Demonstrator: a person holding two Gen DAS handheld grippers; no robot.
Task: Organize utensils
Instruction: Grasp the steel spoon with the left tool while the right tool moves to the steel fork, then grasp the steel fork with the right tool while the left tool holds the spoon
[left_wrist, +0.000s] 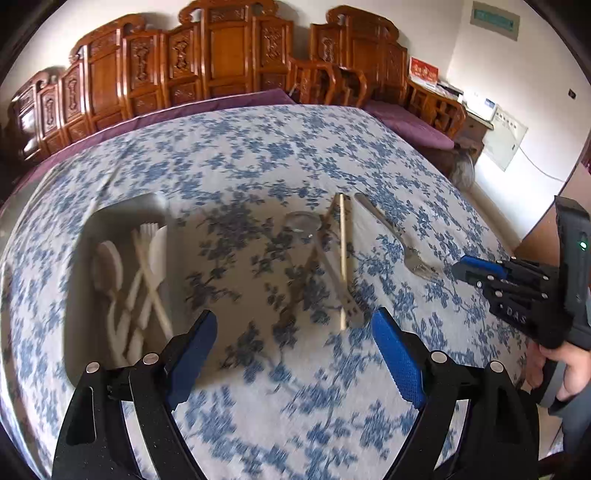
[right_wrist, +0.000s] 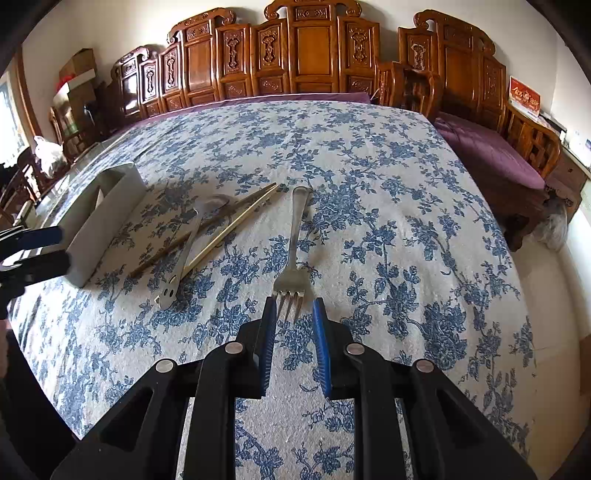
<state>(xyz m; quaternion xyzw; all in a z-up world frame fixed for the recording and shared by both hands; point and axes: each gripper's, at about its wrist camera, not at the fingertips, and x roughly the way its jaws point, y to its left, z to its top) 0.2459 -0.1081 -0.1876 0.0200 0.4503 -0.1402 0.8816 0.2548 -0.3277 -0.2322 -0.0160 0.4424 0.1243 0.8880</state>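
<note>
A metal fork (right_wrist: 293, 240) lies on the blue-flowered tablecloth (right_wrist: 369, 221), tines toward me. My right gripper (right_wrist: 294, 301) stands narrowly open with the tines between its pads, and neither pad presses on them. Left of the fork lie a pair of chopsticks (right_wrist: 229, 229) and a metal spoon (right_wrist: 184, 254), crossing each other. In the left wrist view the fork (left_wrist: 391, 229), chopsticks (left_wrist: 343, 251) and spoon (left_wrist: 332, 269) lie ahead, and the right gripper (left_wrist: 460, 269) sits at the tines. My left gripper (left_wrist: 294, 314) hangs wide open and empty over the cloth, beside a white tray (left_wrist: 122, 218) holding white plastic utensils (left_wrist: 140, 280).
The tray (right_wrist: 107, 218) sits near the table's left edge, with the left gripper (right_wrist: 64, 248) beside it. Carved wooden benches (right_wrist: 314, 55) with purple cushions (right_wrist: 491, 155) ring the far and right sides. A hand (left_wrist: 565, 369) grips the right gripper's handle.
</note>
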